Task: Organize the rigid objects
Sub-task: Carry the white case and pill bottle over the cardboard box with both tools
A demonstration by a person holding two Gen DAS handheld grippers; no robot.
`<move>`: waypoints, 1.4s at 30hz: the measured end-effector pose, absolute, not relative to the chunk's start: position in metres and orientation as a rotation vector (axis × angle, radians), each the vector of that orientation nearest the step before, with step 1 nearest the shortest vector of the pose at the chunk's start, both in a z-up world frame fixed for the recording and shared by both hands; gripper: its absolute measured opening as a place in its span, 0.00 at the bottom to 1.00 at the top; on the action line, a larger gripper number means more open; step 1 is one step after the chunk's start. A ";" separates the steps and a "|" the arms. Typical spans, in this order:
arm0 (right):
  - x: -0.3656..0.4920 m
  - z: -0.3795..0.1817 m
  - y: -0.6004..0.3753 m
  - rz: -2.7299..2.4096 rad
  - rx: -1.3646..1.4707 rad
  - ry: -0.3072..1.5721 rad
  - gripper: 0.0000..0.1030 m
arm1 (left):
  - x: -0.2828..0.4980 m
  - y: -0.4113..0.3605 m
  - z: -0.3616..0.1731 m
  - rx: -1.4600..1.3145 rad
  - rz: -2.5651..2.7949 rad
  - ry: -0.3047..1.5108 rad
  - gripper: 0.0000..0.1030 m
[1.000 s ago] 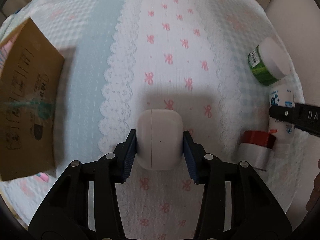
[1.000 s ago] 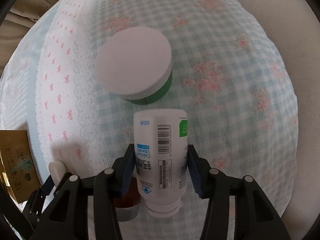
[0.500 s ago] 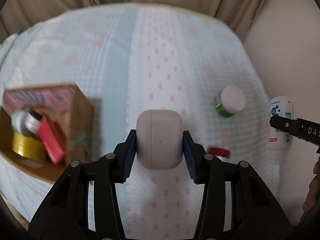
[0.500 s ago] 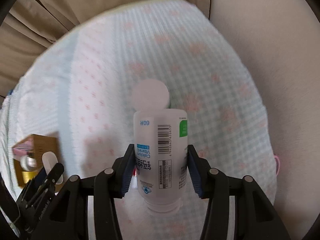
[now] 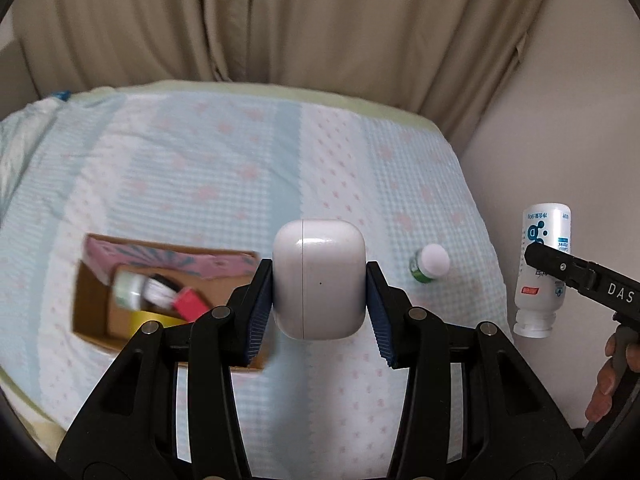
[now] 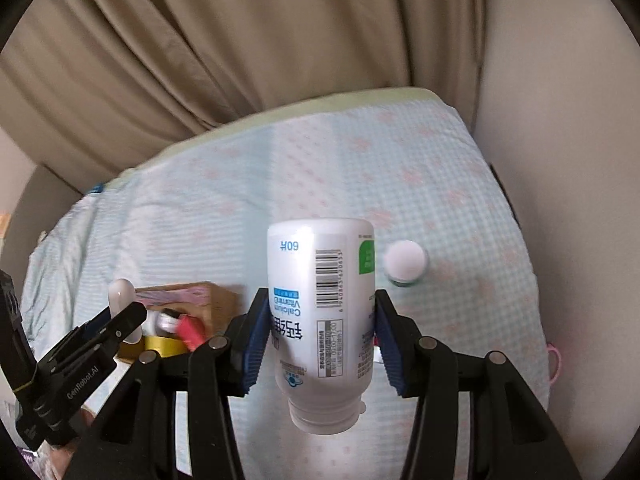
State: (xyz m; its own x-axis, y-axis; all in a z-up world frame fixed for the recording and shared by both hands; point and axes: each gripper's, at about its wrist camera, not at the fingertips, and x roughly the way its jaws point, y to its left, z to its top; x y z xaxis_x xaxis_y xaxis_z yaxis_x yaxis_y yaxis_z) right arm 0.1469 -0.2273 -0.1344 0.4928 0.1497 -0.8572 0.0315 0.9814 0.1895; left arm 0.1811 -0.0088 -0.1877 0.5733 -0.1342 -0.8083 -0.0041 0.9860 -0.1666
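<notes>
With the left gripper [image 5: 319, 280] clamped on the white case [image 5: 319, 278] and the right gripper [image 6: 320, 334] clamped on the bottle [image 6: 322, 320], both held above the bed, each is best carried over the box [image 5: 96, 322] at lower left and lowered inside before letting go.

Bed [image 5: 248, 168] (checked cover) bears cardboard box [image 5: 92, 312] and jar [image 5: 430, 264].

- The right gripper [image 6: 320, 336] has its blue pads clamped on a white plastic calcium supplement bottle [image 6: 322, 316], cap toward the camera
- At two o'clock from it, a white-lidded green jar [image 6: 405, 264] stands on the pastel checked bedspread [image 6: 200, 216]
- At nine o'clock sits the open brown cardboard box [image 6: 218, 300]
</notes>
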 end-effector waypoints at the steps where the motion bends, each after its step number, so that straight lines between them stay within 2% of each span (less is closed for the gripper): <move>1: 0.146 -0.130 -0.219 0.086 0.196 1.046 0.45 | 0.177 0.004 -0.181 -0.157 -0.072 0.948 0.40; 8: 0.139 -0.116 -0.152 0.171 0.233 1.017 0.45 | 0.166 0.084 -0.165 -0.132 -0.079 0.935 0.40; 17: 0.136 -0.131 -0.047 0.178 0.272 1.064 0.45 | 0.163 0.197 -0.183 -0.123 -0.109 1.002 0.40; 27: 0.150 -0.202 0.034 0.148 0.372 1.190 0.45 | 0.191 0.285 -0.261 -0.092 -0.107 1.135 0.40; 37: 0.184 -0.295 0.054 0.101 0.310 1.366 0.45 | 0.213 0.299 -0.360 -0.100 -0.072 1.288 0.40; 42: 0.202 -0.339 0.055 0.089 0.261 1.420 0.45 | 0.221 0.294 -0.393 -0.082 -0.044 1.329 0.40</move>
